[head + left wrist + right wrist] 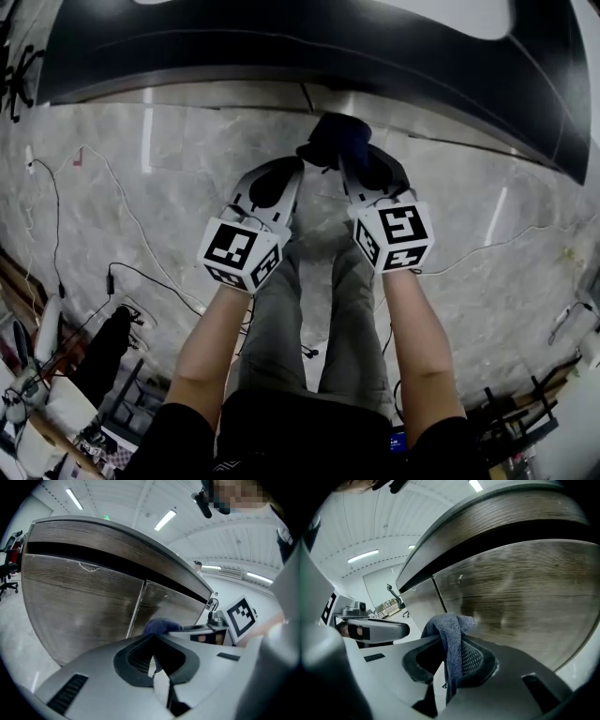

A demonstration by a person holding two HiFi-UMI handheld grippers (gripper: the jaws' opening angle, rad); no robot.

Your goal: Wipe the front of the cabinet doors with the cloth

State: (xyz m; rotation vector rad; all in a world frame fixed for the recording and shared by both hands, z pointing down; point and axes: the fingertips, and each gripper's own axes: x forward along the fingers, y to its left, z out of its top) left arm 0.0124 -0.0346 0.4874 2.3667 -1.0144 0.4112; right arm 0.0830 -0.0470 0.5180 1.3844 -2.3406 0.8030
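Fingers (480,663) of R gripper (451,667) clamp cloth (449,627), tail hidden btwn them; L gripper (153,660) closed.

Grey marble floor (187,159), glossy, streaked with light. White cable (127,208) trailing across it at left; black cable (141,270) nearer, close by a dark bag (101,352). Clutter (37,412) heaped in the lower left corner, too small to sort. Another thin cable (497,246) at right. Overhead, white ribbed ceiling (117,498) with strip lights (74,498) and a small green sign (107,517). Office chair (7,581) at the far left edge.
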